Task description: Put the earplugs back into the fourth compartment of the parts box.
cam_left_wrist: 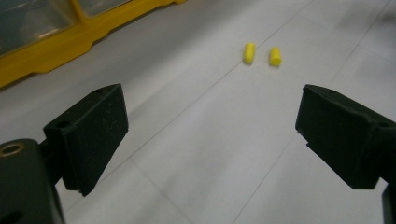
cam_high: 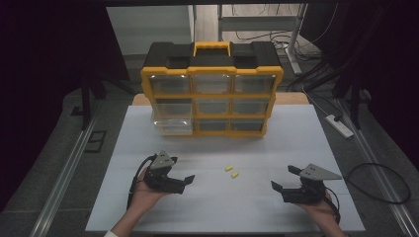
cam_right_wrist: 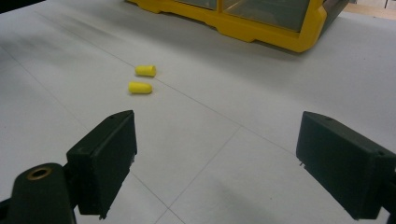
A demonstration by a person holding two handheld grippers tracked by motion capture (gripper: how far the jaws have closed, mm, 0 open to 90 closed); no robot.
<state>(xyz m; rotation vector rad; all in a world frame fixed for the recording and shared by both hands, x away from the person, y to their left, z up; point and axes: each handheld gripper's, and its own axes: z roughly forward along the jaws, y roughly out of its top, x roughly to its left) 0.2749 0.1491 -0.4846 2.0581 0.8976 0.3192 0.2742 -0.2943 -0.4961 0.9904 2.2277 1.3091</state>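
While held low over the white bench (cam_high: 148, 123), spread wide apart, the left hand-held gripper (cam_high: 180, 174), jaws empty and clamped on nothing. Likewise gaping, the right hand-held gripper (cam_high: 285, 178), nothing between its jaws and nothing touched. Between the two, out on the bare bench surface, lay two small yellow plugs (cam_high: 231, 171) just beside each other without touching, well apart from either hand-held gripper. Seen again ahead of the open jaws in the left gripper view, the same plugs (cam_left_wrist: 261, 54), and up and to the left in the right gripper view (cam_right_wrist: 142, 79). Behind them, at the far side of the bench, stood a yellow-and-black drawer organiser (cam_high: 212, 89), one lower-left clear drawer (cam_high: 172, 126) pulled partway out.
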